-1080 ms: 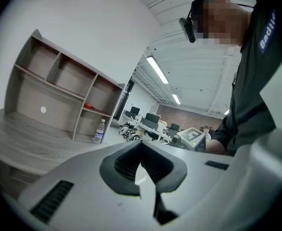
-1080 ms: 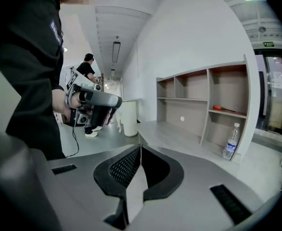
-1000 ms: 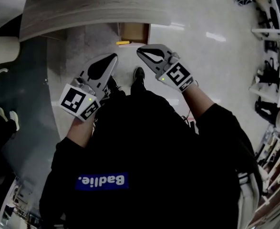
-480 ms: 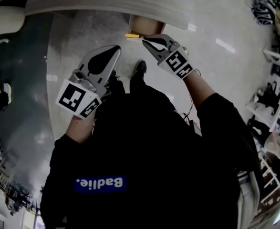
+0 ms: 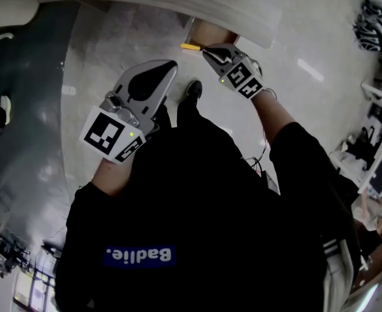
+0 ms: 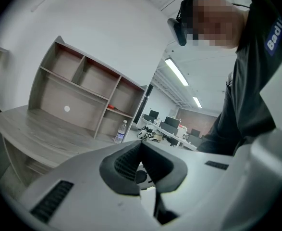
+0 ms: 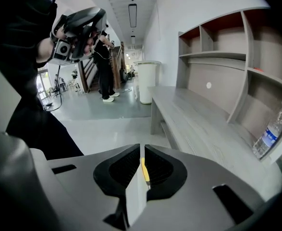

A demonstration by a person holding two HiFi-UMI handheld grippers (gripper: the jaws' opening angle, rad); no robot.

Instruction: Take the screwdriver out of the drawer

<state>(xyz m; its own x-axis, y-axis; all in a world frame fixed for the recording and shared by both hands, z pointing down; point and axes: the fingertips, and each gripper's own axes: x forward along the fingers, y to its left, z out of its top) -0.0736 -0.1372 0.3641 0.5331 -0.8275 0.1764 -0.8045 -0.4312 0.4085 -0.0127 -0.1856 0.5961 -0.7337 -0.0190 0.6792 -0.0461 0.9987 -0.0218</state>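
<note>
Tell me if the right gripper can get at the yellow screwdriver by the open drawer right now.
Probably yes. The right gripper sits just beside the screwdriver at the open drawer, nothing between them. Its jaws are shut, though, so they would have to open before they could take it.

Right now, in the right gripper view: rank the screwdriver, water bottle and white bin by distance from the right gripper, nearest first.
1. screwdriver: yellow, centre, just past the right gripper tips.
2. water bottle: far right of the view.
3. white bin: upper centre, at the far end of the desk.
</note>
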